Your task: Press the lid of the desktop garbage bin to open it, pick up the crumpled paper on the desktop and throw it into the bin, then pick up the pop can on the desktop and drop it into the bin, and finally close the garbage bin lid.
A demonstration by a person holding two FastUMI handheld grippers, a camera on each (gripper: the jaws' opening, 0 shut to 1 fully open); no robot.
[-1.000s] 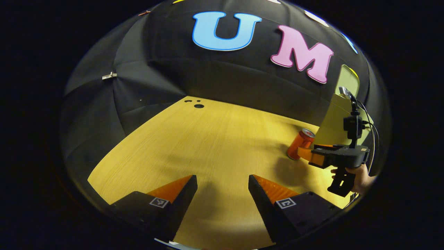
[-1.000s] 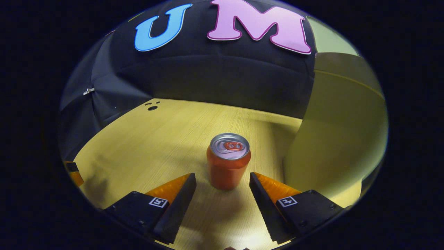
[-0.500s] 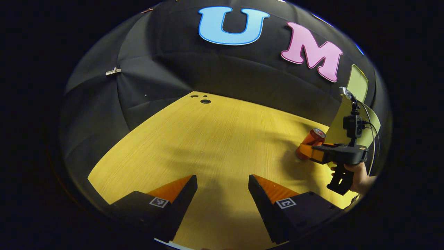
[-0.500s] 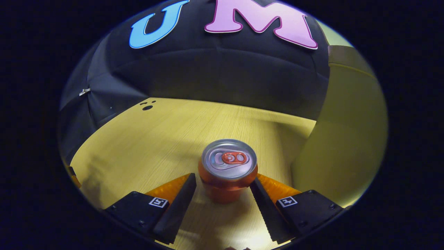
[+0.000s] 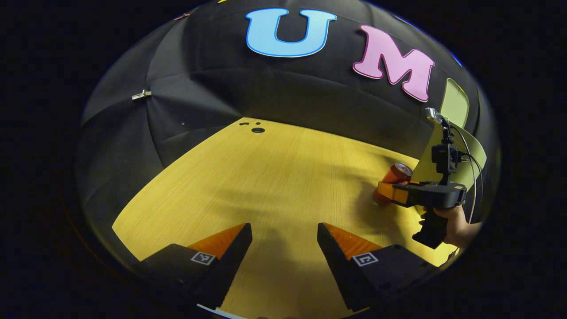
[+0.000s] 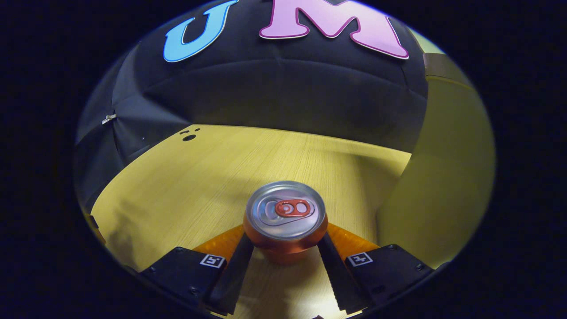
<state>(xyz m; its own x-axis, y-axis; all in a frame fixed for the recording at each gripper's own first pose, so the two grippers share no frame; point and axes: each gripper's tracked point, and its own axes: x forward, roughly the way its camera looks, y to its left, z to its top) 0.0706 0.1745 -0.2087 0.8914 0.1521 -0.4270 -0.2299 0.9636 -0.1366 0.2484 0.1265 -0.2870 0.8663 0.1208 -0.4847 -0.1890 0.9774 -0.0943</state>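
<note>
Since half a second ago the right gripper (image 6: 285, 254) has pushed a bit further forward and its fingers have narrowed in, so the pop can (image 6: 285, 221) now sits right between them, upright, silver top facing the camera. Both fingers look like they're touching the can's sides, one on each flank, so I'd call it clamped. The can's base is on the wooden desktop (image 6: 186, 186).

Just off to the right of that gripper, close beside the can, is the pale green garbage bin (image 6: 443, 177). Can't see from here how its lid stands.

From the left gripper view, the left gripper (image 5: 284, 237) hovers low over the desktop with its fingers spread wide and nothing between them. Far off to its right you can see the right gripper with a hand (image 5: 456, 223) on its grip, the can poking out past its fingers, and the bin behind it.
</note>
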